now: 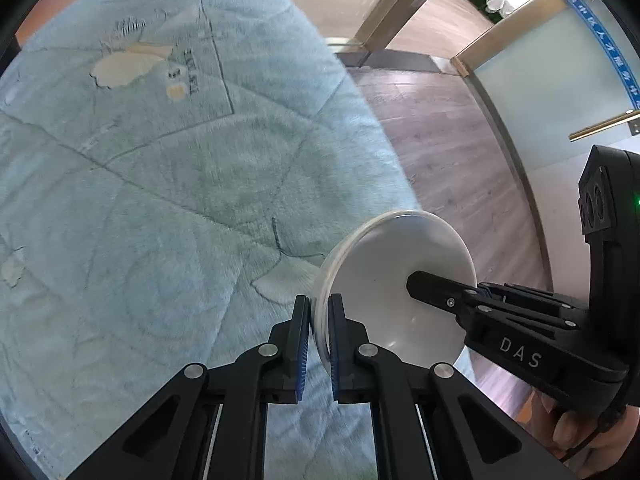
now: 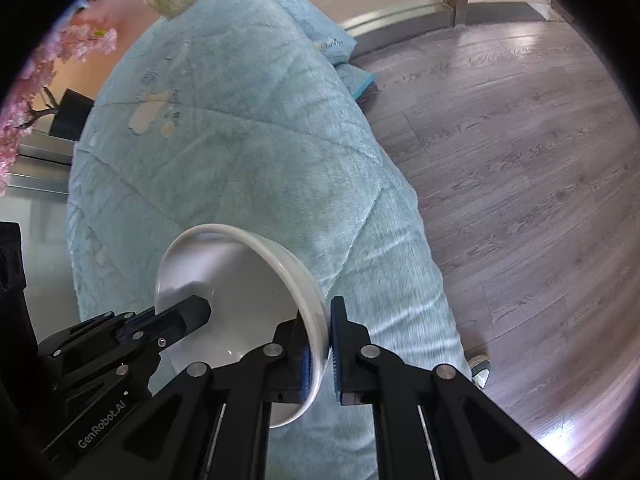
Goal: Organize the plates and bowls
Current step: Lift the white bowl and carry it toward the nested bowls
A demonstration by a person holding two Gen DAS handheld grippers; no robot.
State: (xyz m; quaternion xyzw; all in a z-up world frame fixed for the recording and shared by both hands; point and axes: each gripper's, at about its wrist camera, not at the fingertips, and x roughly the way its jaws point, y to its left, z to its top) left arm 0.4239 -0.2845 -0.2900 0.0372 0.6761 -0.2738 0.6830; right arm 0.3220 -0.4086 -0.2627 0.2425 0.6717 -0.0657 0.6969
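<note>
2 grippers on white bowl; caster wheel right-view only.

Both grippers are matte black linkages with silver round pivot pins and small screws; the left gripper and right gripper each carry blue ribbed pads on the jaws. White lettering reads "DAS" on one body and "GenRobot.AI" on the other. A green light glows on the right unit, whose handle is wrapped by a bare-skinned hand
</note>
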